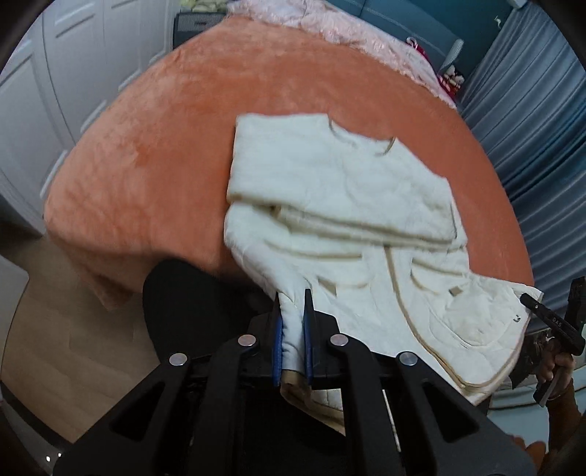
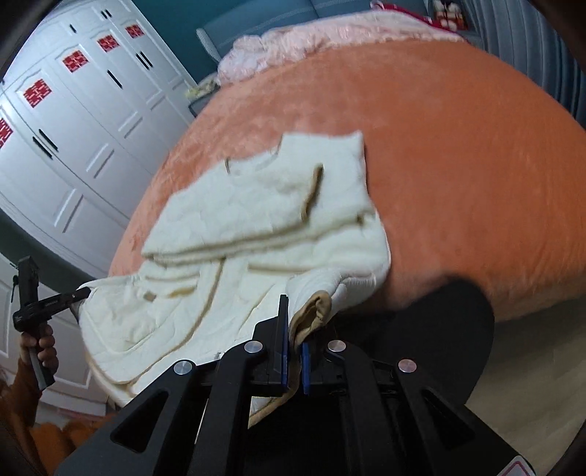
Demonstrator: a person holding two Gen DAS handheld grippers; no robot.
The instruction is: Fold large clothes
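Cream quilted jacket (image 1: pixel 340 190) w/ tan piping lies partly folded on the bed (image 1: pixel 154 153); far half rests flat on the orange plush cover, near half is lifted off the bed edge & hangs between the two tools; a tan-lined sleeve or cuff (image 2: pixel 311 311) bunches at the near right corner. Left tool (image 1: pixel 292 307) is clamped on the jacket's near left corner, cloth pinched between the blue pads; right tool (image 2: pixel 293 329) is clamped on the near right corner, fabric squeezed between its fingers. In left wrist view the right tool (image 1: pixel 549 315) shows at far right, gripped by a hand (image 1: pixel 553 362); in right wrist view the left tool (image 2: pixel 78 294) shows at far left, held by the other hand (image 2: pixel 40 351) w/ an orange sleeve below. Beyond the jacket: pink blanket (image 1: pixel 329 22) at the bed's far end; white wardrobe (image 2: pixel 73 121) w/ red stickers on one side; blue-grey curtain (image 1: pixel 531 110) on the other; pale wood floor (image 1: pixel 55 322) below the bed edge.
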